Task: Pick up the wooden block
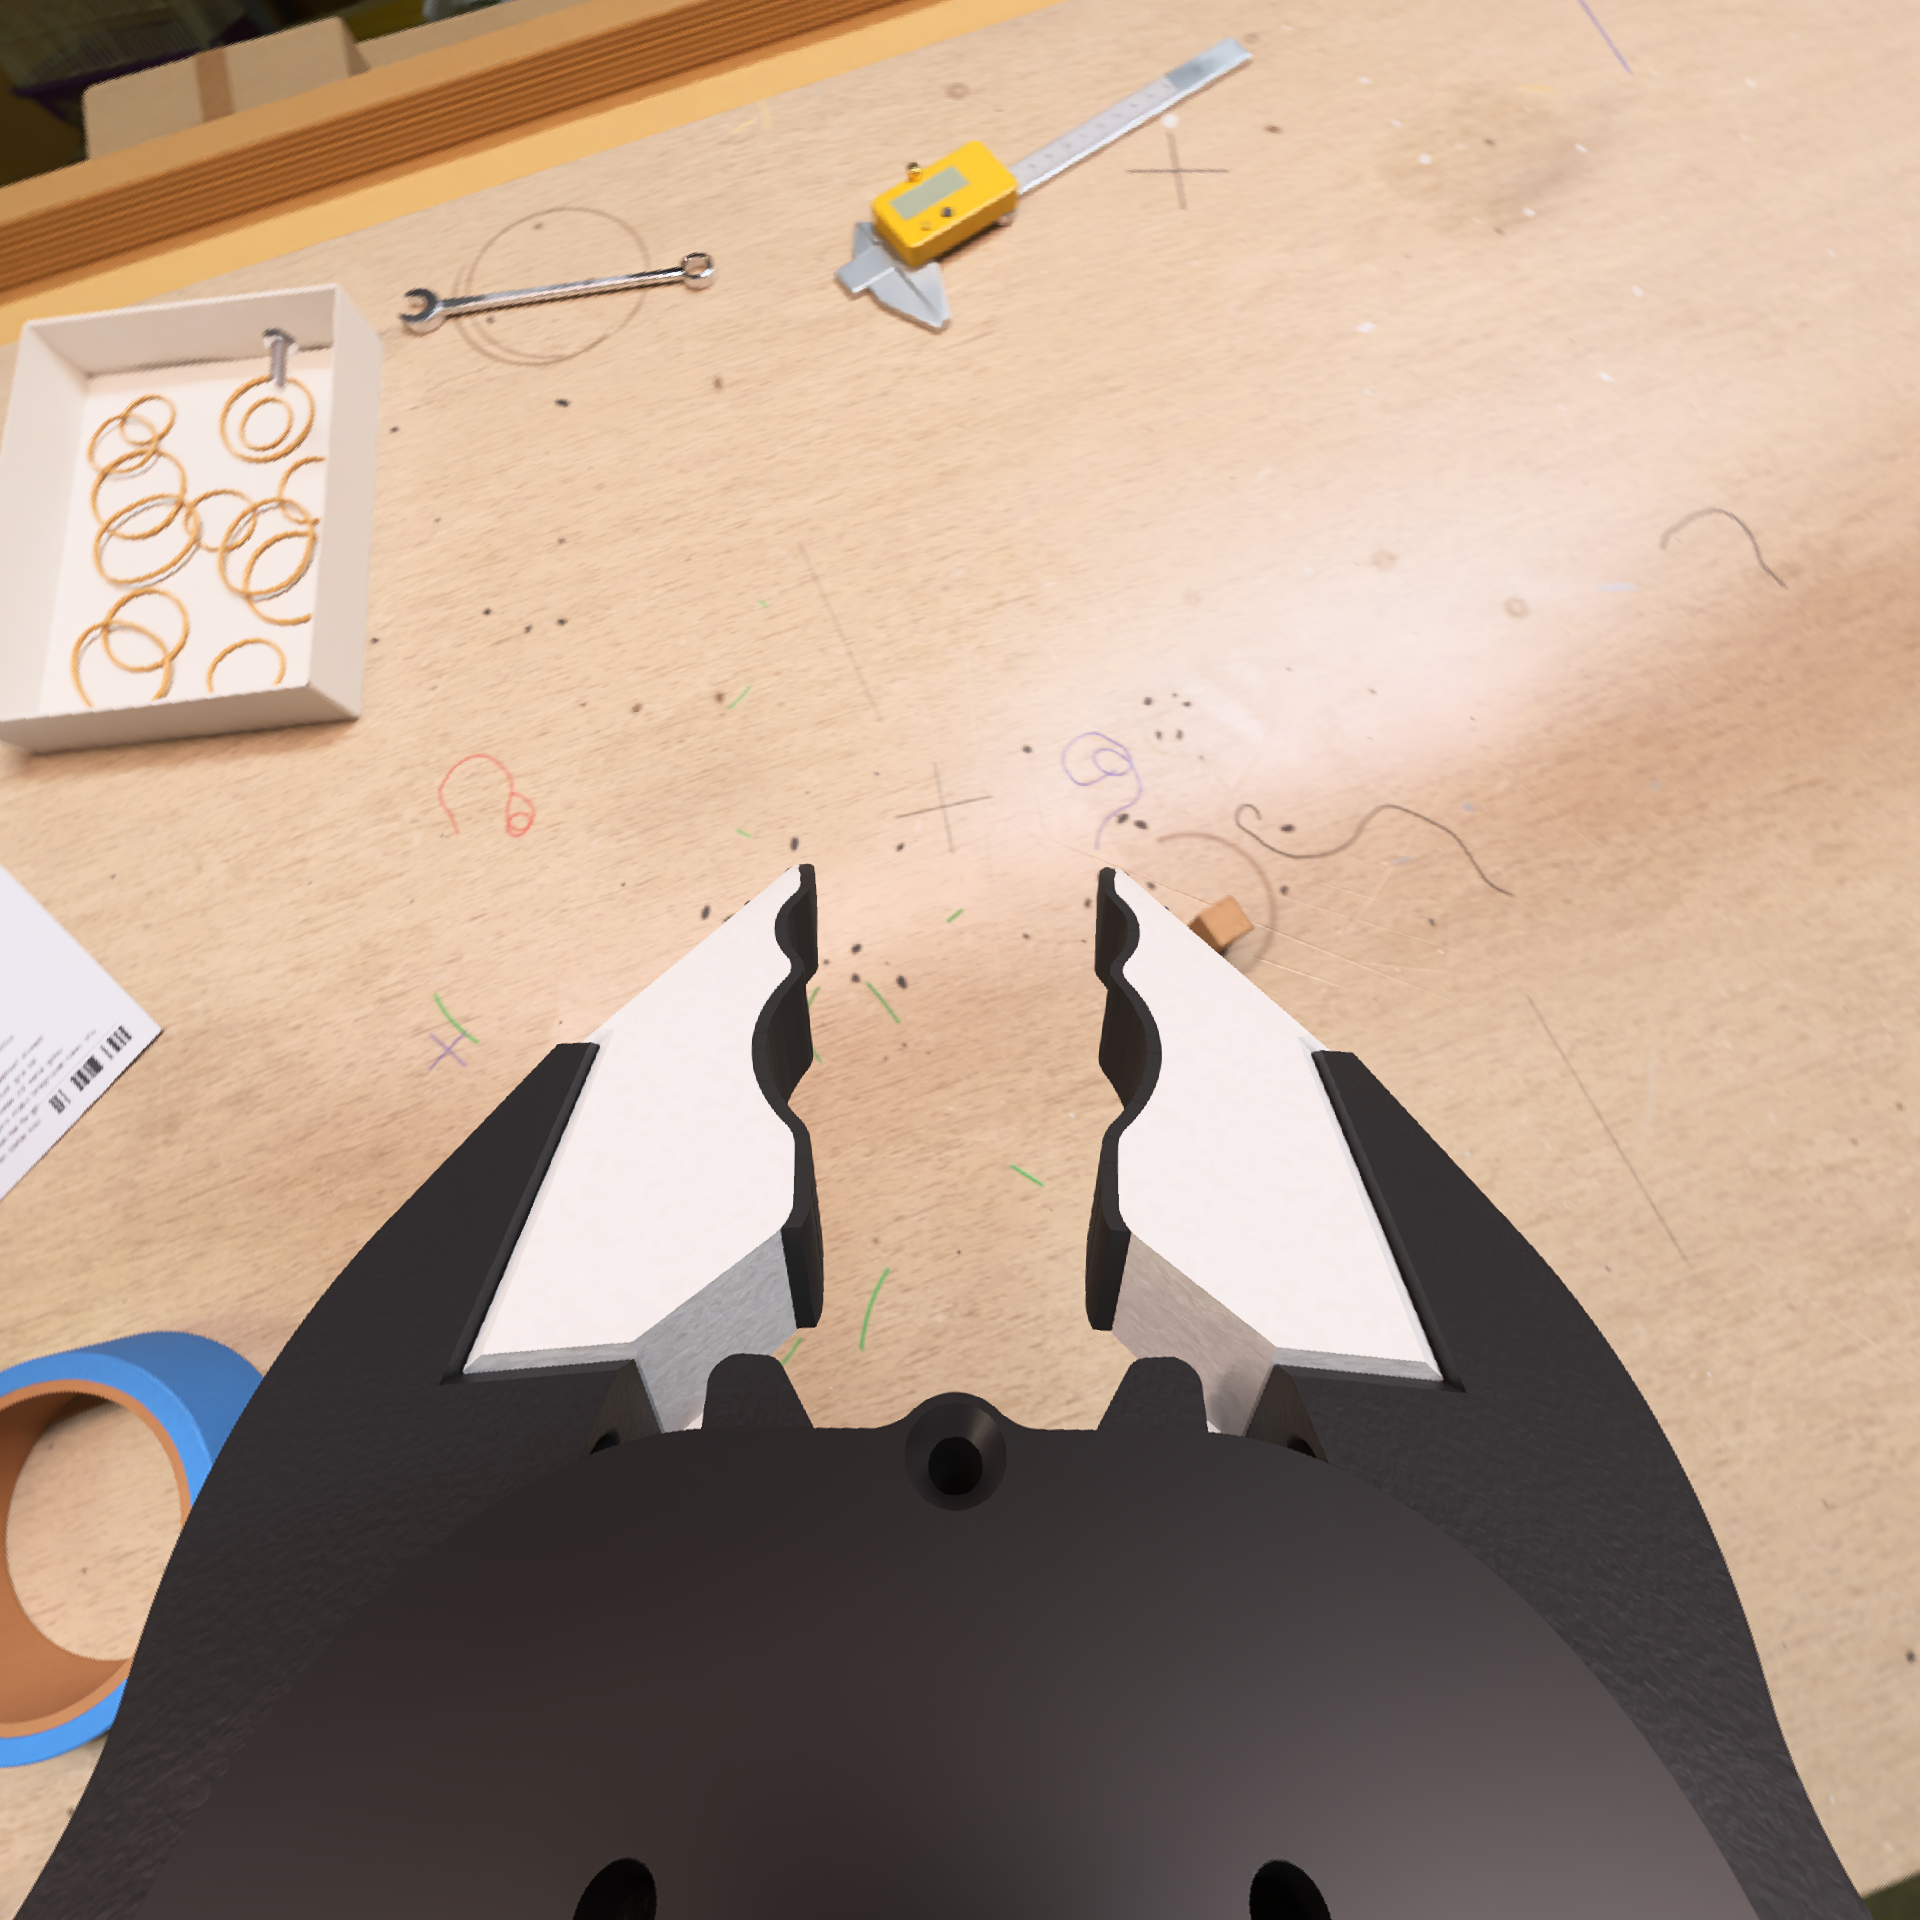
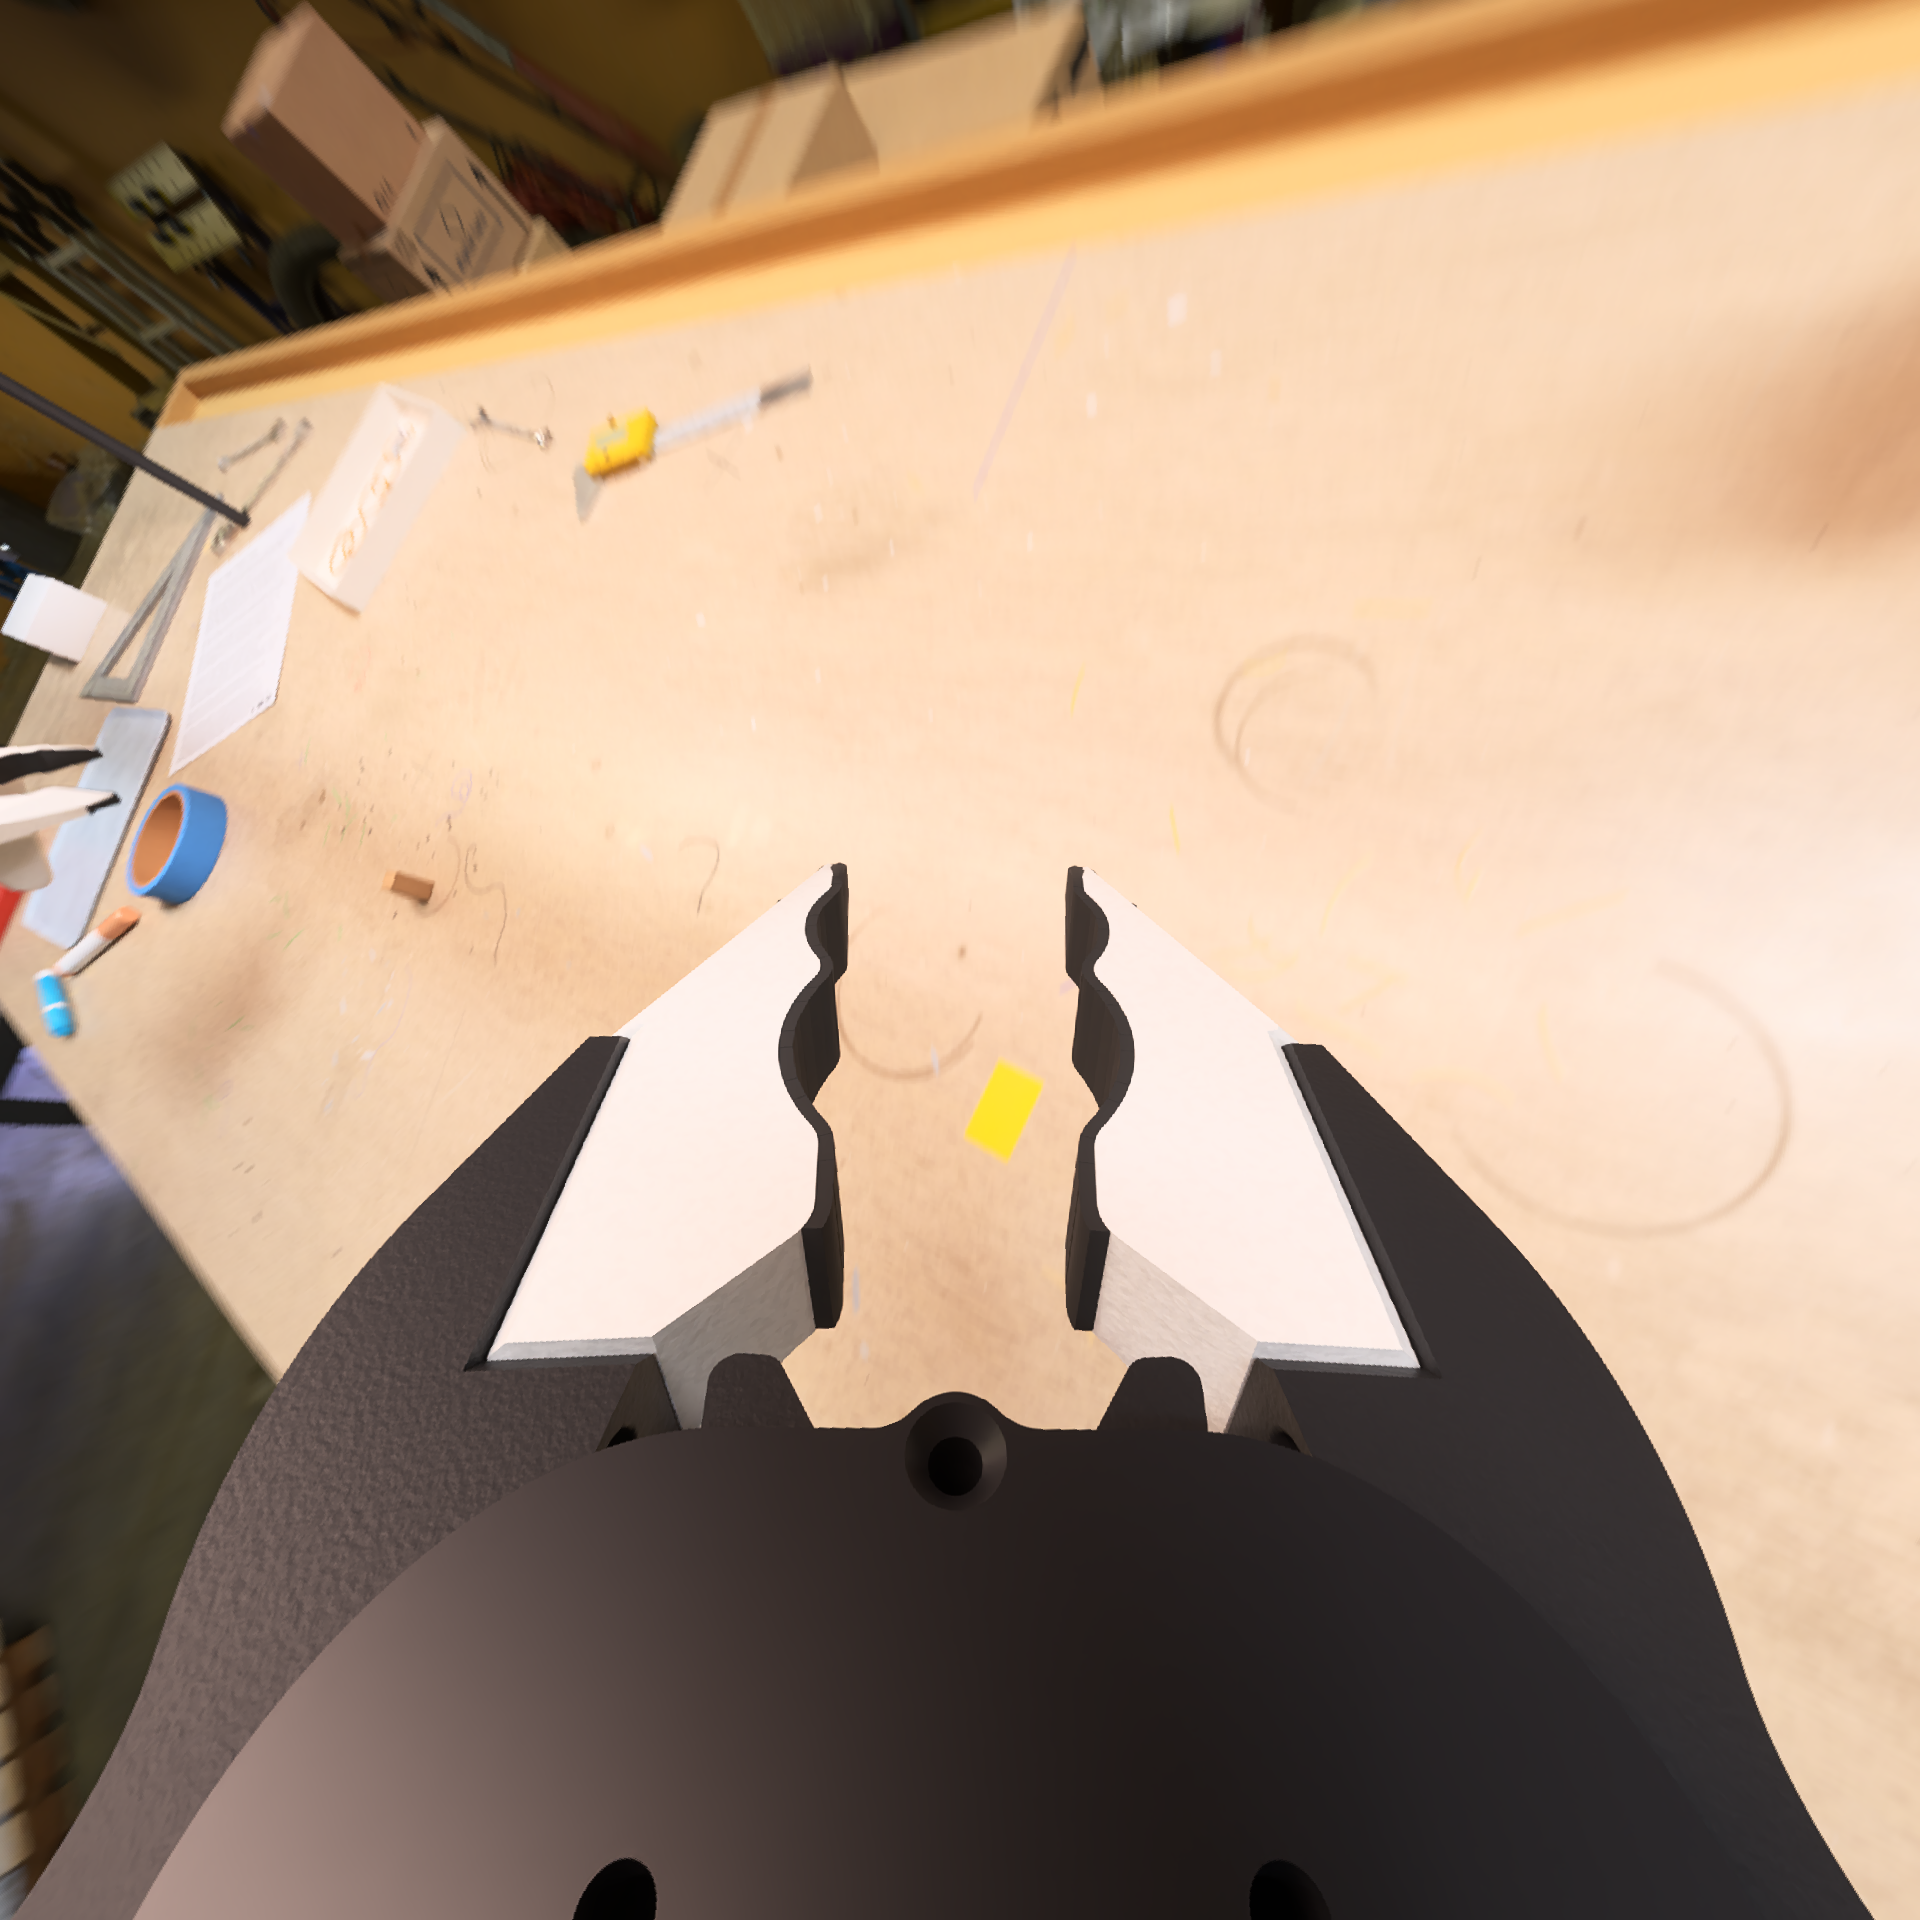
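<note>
The wooden block [image 1: 1222,921] is small and tan and lies on the workbench. In the left wrist view it peeks out just right of my left gripper's right fingertip, partly hidden by it. My left gripper [image 1: 956,873] is open and empty above the bench, with the block outside its gap. In the right wrist view the block [image 2: 409,886] lies far to the left. My right gripper [image 2: 956,871] is open and empty, well away from the block. The left gripper's fingertips [image 2: 62,779] show at the far left edge of the right wrist view.
A white tray [image 1: 353,499] of rubber bands, a wrench [image 1: 551,291] and a yellow caliper [image 1: 945,203] lie at the back. A blue tape roll [image 1: 94,1538] and a paper sheet [image 1: 52,1049] lie left. A yellow sticky note [image 2: 1003,1109] lies under my right gripper. A marker [image 2: 88,961] lies near the left edge.
</note>
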Tool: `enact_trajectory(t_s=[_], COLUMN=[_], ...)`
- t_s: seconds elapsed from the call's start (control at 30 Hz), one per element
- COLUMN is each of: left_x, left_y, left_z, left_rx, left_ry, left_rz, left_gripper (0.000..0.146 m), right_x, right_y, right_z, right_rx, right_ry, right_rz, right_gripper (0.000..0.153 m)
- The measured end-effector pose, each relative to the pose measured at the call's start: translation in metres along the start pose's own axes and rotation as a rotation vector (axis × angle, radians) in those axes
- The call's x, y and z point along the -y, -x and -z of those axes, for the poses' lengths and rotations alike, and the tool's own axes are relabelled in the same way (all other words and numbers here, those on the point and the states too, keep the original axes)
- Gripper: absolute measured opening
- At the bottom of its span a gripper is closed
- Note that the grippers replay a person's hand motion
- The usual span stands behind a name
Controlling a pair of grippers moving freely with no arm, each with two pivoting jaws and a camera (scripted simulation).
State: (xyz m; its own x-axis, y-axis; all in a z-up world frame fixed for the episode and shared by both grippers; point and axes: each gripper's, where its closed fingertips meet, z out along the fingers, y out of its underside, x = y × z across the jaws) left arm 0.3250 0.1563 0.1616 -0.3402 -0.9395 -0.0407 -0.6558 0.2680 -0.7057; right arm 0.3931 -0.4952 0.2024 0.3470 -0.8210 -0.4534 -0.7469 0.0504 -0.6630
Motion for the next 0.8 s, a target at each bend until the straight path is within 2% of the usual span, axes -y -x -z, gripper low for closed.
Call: enact_trajectory(t_s=[0.23,0.37,0.5,0.57,0.63,0.7,0.73,0.8], left_x=[-0.004,-0.012,-0.019,-0.026,-0.033,-0.039,-0.041,-0.045], left_y=[-0.051,-0.062,-0.079,-0.082,-0.073,-0.068,-0.068,-0.07], left_z=[-0.003,-0.017,-0.038,-0.051,-0.066,-0.08,-0.085,-0.091], left_rx=[-0.093,-0.057,-0.134,-0.152,-0.078,-0.043,-0.052,-0.093], left_ry=[0.079,0.146,0.195,0.24,0.302,0.351,0.359,0.375], left_rz=[-0.21,-0.341,-0.374,-0.447,-0.547,-0.615,-0.632,-0.645], left_gripper=[0.058,0.056,0.047,0.043,0.042,0.042,0.041,0.035], right_x=[0.059,0.071,0.077,0.078,0.08,0.077,0.075,0.074], right_y=[0.051,0.086,0.111,0.118,0.124,0.136,0.142,0.147], right_z=[0.03,0.043,0.048,0.048,0.049,0.052,0.053,0.054], right_rx=[0.02,0.134,0.256,0.259,0.229,0.301,0.351,0.364], right_ry=[-0.376,-0.527,-0.653,-0.725,-0.791,-0.804,-0.809,-0.837], right_rz=[0.291,0.392,0.461,0.523,0.564,0.585,0.604,0.633], right_gripper=[0.033,0.03,0.032,0.031,0.018,0.002,0.0,0.001])
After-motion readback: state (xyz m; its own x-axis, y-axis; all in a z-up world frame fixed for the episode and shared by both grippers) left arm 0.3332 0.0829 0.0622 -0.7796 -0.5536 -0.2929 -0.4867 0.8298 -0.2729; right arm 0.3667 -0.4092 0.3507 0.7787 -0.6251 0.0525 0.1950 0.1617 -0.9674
